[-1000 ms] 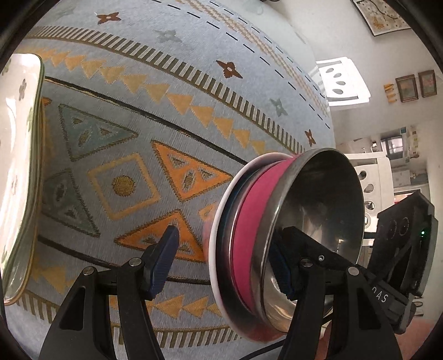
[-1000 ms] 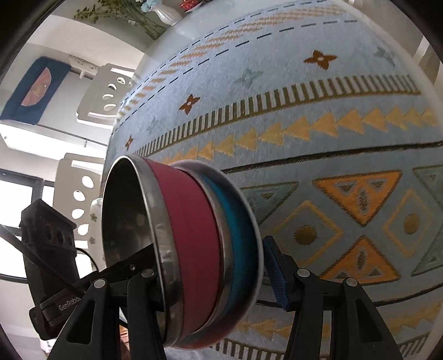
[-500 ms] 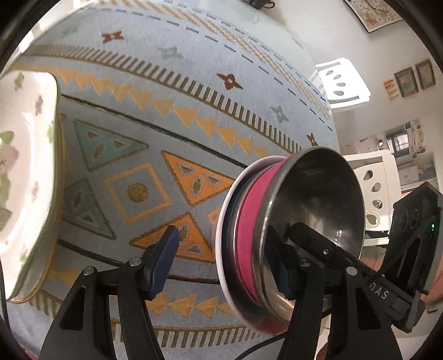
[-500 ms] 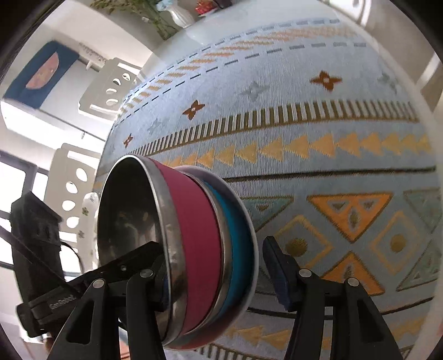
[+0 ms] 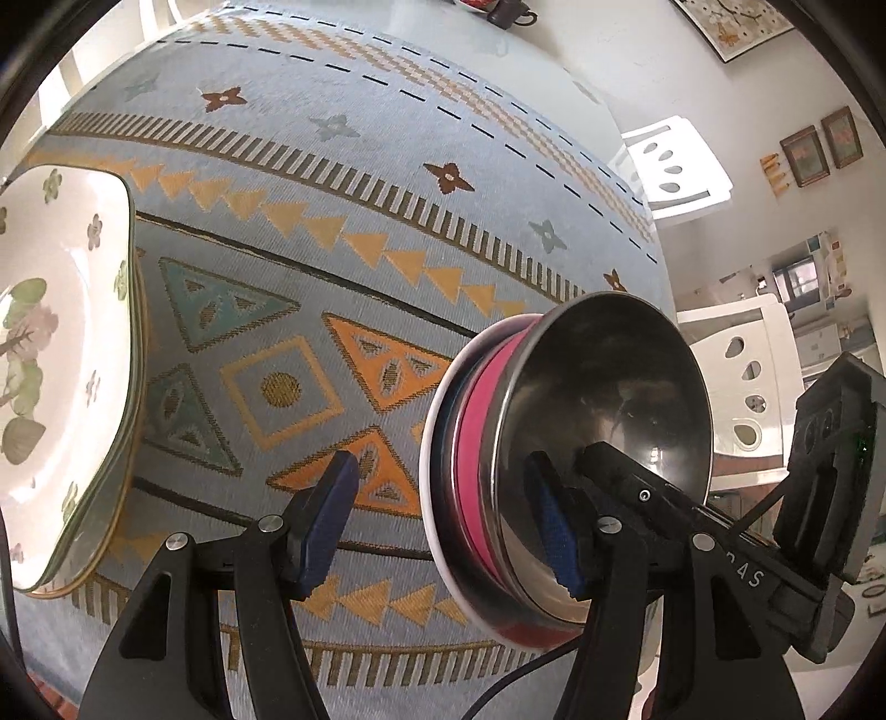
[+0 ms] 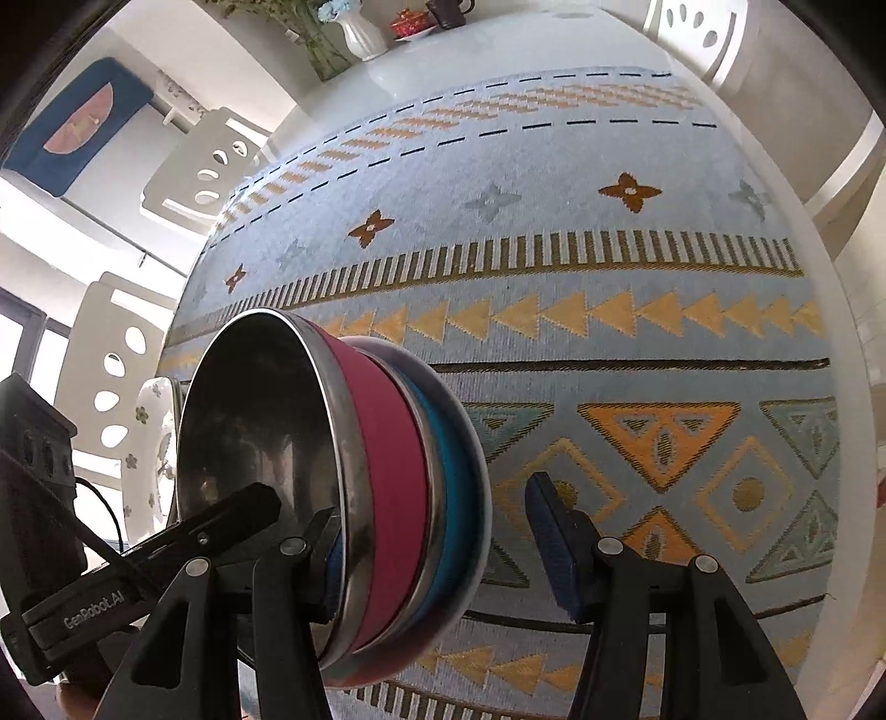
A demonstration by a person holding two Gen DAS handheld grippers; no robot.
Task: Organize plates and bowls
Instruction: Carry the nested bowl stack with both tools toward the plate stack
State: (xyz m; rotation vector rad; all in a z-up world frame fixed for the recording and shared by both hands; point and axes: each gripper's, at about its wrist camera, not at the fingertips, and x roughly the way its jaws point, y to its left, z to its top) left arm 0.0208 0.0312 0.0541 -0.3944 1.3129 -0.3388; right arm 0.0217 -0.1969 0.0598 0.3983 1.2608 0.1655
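Tablecloth [image 5: 343, 183], blue with orange triangles, covers the table; white chairs [image 5: 673, 169] far right, vase [image 6: 362, 30] at far edge. Floral plates [image 5: 50, 354] stacked at left, well apart from the bowls. Nested bowl stack [image 5: 554, 465]: steel inside, pink [image 6: 396, 487], then blue [image 6: 459, 498], white plate-like rim outermost, tilted on edge above the cloth. Left gripper [image 5: 443, 526] fingers wide, straddling the stack's rim; right gripper [image 6: 437, 548] same, wide, one finger inside the steel bowl. Grip contact: cannot tell.
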